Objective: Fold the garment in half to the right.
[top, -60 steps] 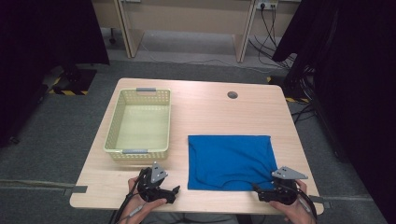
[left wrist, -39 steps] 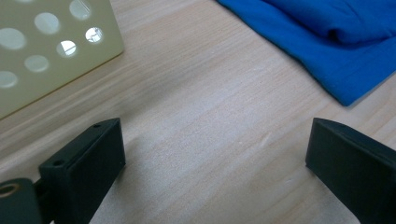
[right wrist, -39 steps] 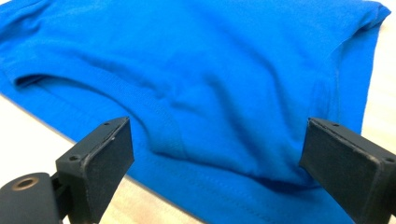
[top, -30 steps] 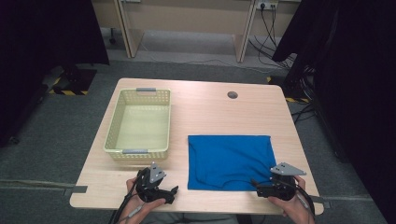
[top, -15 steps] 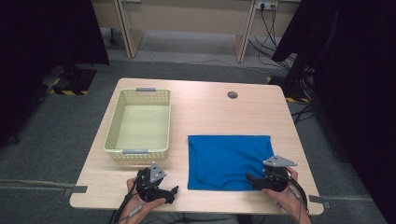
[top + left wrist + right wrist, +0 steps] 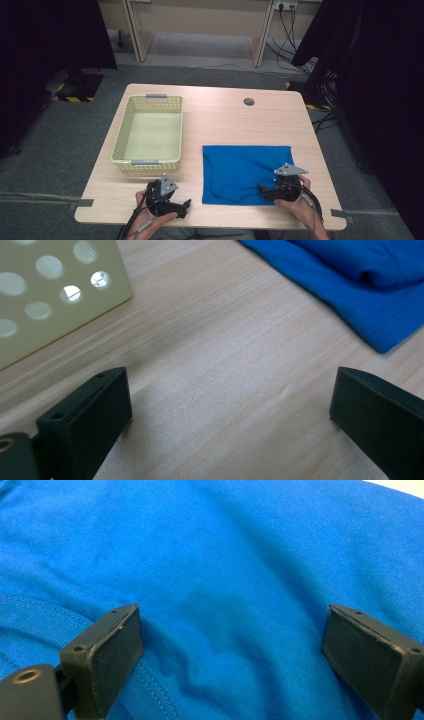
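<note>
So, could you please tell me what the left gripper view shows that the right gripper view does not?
The left gripper view has the perforated wall of the yellow basket and bare wooden table, with the left tool open over the wood. The right gripper view has the right tool open just above the cloth, whose ribbed hem band runs beneath one jaw. Both views take in the blue folded garment, seen from far nearer in the right one.
</note>
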